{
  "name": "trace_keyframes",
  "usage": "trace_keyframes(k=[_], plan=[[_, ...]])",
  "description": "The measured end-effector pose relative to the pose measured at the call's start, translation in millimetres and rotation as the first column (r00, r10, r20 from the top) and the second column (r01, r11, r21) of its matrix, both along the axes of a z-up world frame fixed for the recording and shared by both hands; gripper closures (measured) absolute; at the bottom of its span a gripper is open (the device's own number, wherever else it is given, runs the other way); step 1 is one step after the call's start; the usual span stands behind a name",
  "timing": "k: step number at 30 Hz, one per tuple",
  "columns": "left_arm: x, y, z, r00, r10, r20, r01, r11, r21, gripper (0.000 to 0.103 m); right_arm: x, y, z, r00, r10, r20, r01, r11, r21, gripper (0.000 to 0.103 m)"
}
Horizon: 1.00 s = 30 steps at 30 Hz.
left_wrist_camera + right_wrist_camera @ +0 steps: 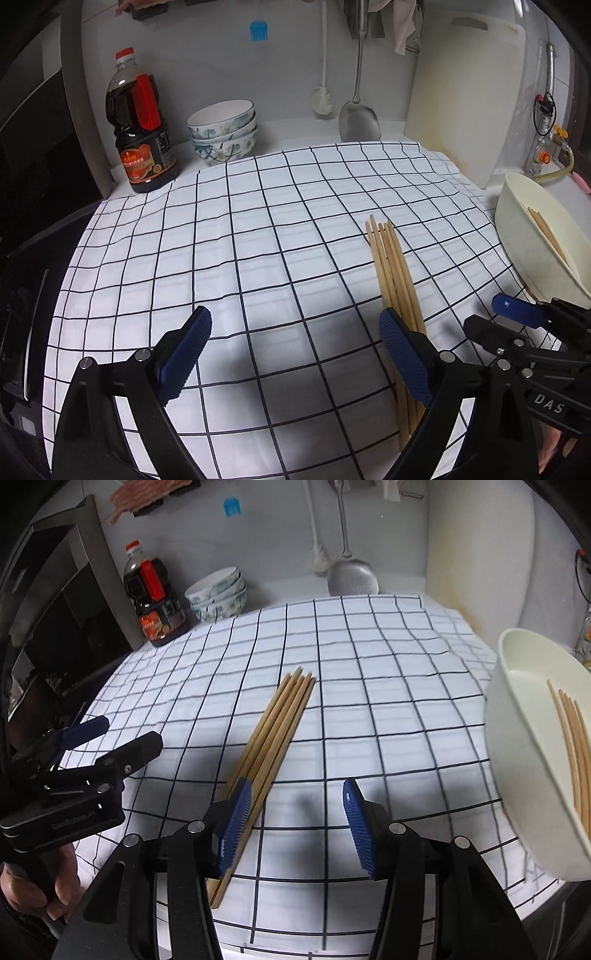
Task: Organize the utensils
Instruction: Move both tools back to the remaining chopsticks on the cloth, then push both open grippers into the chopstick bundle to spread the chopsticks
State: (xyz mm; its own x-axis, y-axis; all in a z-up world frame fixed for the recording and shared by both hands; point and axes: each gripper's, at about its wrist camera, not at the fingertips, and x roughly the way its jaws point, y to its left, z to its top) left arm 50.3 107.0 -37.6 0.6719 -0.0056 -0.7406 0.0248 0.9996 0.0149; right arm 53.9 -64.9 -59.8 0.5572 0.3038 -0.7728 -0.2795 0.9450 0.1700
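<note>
Several wooden chopsticks (393, 273) lie in a tight bundle on the checked cloth (229, 236), also in the right wrist view (275, 734). A cream oblong holder (535, 240) stands at the right, with more chopsticks (574, 746) inside it (528, 753). My left gripper (295, 350) is open and empty, its right finger just over the bundle's near part. My right gripper (293, 823) is open and empty, its left finger over the bundle's near end. The right gripper shows in the left wrist view (495, 321); the left gripper shows in the right wrist view (110, 734).
A soy sauce bottle (138, 125) and stacked patterned bowls (223, 129) stand at the back left. A metal spatula (360, 118) and a white brush (323, 99) hang against the back wall. A white cutting board (465, 92) leans at the back right. A dark appliance (55, 602) sits left.
</note>
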Motion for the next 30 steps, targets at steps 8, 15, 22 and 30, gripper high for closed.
trace_keyframes(k=[8, 15, 22, 30], plan=[[0, 5, -13, 1.0, 0.001, -0.013, -0.001, 1.0, 0.003, 0.013, 9, 11, -23, 0.999, -0.002, -0.033, 0.001, 0.999, -0.052, 0.053], [0, 6, -14, 1.0, 0.001, -0.002, -0.001, 1.0, 0.007, 0.013, 9, 21, -32, 0.999, 0.016, -0.037, -0.019, 0.997, -0.074, 0.053], [-2, 6, -17, 1.0, -0.008, -0.002, 0.008, 1.0, 0.011, 0.013, 5, 29, -33, 0.999, 0.043, -0.03, -0.046, 0.994, -0.1, 0.053], [-4, 0, -23, 0.999, -0.031, 0.01, 0.03, 0.999, 0.036, 0.013, -3, 41, -36, 0.999, 0.047, 0.017, -0.043, 0.984, -0.174, 0.053]])
